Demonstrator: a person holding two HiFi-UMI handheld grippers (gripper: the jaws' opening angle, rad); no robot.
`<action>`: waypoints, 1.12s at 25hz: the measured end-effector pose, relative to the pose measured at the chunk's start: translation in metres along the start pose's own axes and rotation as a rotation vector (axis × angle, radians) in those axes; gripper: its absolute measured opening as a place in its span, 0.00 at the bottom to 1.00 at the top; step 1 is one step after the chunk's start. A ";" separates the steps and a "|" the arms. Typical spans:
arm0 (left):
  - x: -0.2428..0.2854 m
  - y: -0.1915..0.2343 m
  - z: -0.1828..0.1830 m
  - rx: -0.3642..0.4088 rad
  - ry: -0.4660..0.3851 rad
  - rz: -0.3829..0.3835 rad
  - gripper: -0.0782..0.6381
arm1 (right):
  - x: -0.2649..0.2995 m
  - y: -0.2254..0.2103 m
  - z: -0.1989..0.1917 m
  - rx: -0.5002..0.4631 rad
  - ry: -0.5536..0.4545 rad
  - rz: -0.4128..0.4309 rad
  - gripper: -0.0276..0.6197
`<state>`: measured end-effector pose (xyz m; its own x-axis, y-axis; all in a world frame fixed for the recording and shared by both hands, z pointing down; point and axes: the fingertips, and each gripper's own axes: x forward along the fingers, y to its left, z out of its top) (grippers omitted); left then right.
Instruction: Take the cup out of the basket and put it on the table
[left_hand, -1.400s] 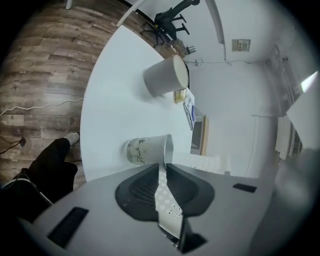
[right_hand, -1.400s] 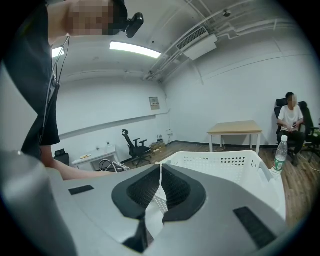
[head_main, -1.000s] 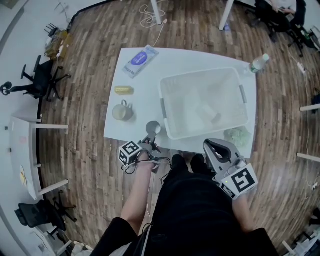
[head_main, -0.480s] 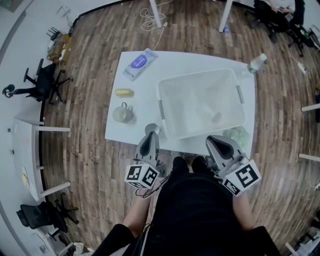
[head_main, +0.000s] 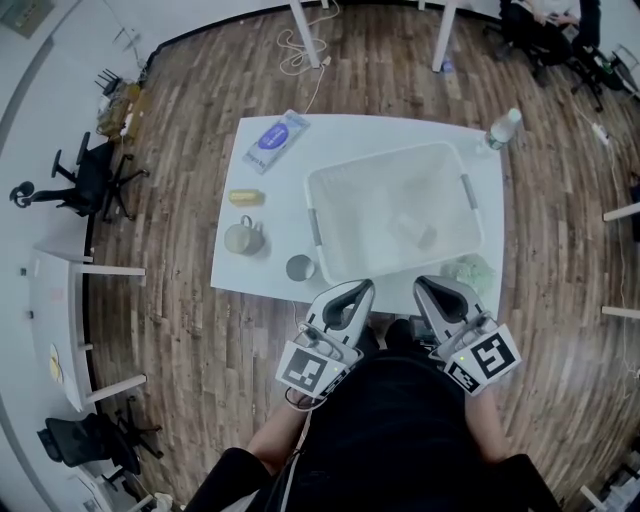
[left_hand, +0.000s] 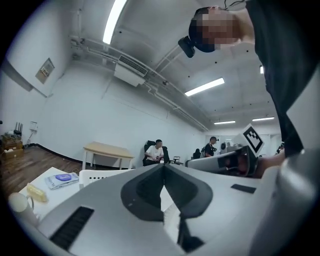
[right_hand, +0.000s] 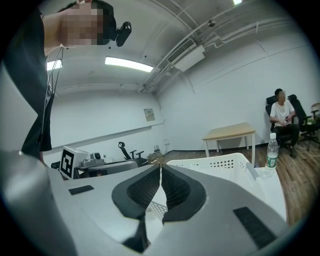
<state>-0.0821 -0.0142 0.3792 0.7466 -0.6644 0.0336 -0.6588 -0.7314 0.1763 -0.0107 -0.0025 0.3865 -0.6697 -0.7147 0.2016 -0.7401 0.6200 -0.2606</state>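
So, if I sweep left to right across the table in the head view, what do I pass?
Pale mug → small metal cup → white basket → plastic bottle. The yellow item and the blue packet overlap the mug's position, so they are left out.

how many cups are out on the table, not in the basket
2. A beige mug left of the basket, and a small grey cup by the basket's near-left corner. Pale things inside the basket may hide more.

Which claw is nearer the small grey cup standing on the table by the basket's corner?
Left. The left claw sits just right of the small grey cup, at the table's front edge; the right claw is farther right, in front of the basket.
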 end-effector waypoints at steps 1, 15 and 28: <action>0.001 -0.002 -0.001 0.006 0.010 -0.004 0.12 | -0.001 0.000 -0.001 -0.002 0.001 -0.001 0.08; 0.011 -0.008 -0.007 0.025 0.047 0.013 0.12 | -0.009 -0.006 -0.002 -0.001 0.004 0.000 0.08; 0.026 -0.004 -0.014 0.123 0.130 -0.026 0.12 | -0.017 -0.015 -0.001 0.009 -0.008 -0.030 0.08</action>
<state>-0.0587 -0.0259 0.3926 0.7641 -0.6253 0.1589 -0.6394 -0.7667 0.0577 0.0121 0.0008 0.3875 -0.6469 -0.7353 0.2019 -0.7591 0.5957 -0.2627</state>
